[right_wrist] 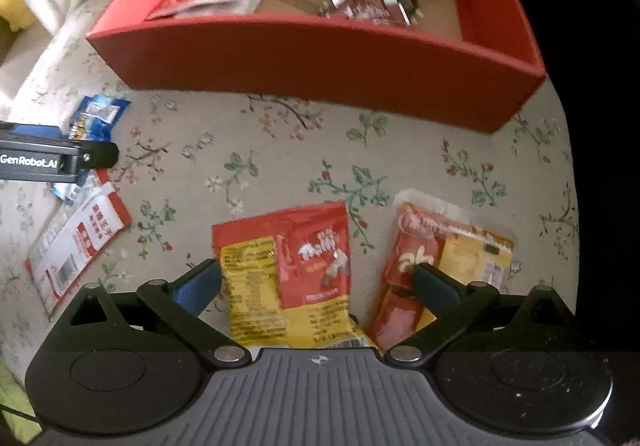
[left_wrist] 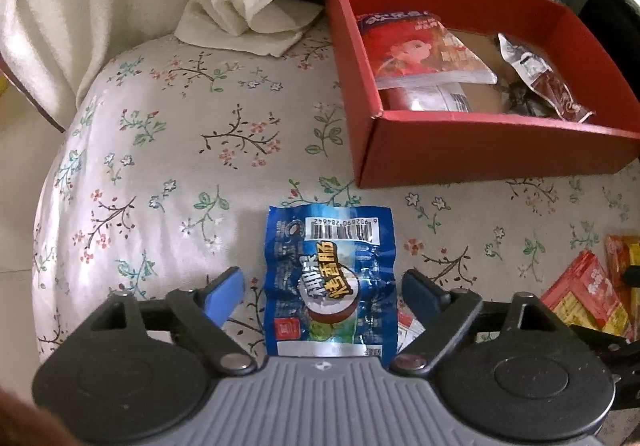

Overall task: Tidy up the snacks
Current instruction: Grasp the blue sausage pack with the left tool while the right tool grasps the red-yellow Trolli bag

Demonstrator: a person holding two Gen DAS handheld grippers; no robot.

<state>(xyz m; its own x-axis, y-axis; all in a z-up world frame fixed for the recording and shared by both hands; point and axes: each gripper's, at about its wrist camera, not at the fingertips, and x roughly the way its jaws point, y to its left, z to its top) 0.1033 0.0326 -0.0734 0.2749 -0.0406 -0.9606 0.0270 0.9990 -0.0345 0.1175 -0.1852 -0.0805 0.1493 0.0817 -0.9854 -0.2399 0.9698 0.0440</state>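
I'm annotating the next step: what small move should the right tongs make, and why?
Probably close on the red-and-yellow packet: the right tongs are open and straddle it on the floral cloth, and the red box still has room.

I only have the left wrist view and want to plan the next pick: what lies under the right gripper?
Observer: A red-and-yellow snack packet lies flat between the right gripper and its open fingers.
Operator: Anything else beside it?
Observer: A second red-and-yellow packet, apart from the first; one finger overlaps it.
Operator: Is the red cardboard box full?
Observer: No; bare brown floor shows at the right end of the red cardboard box.
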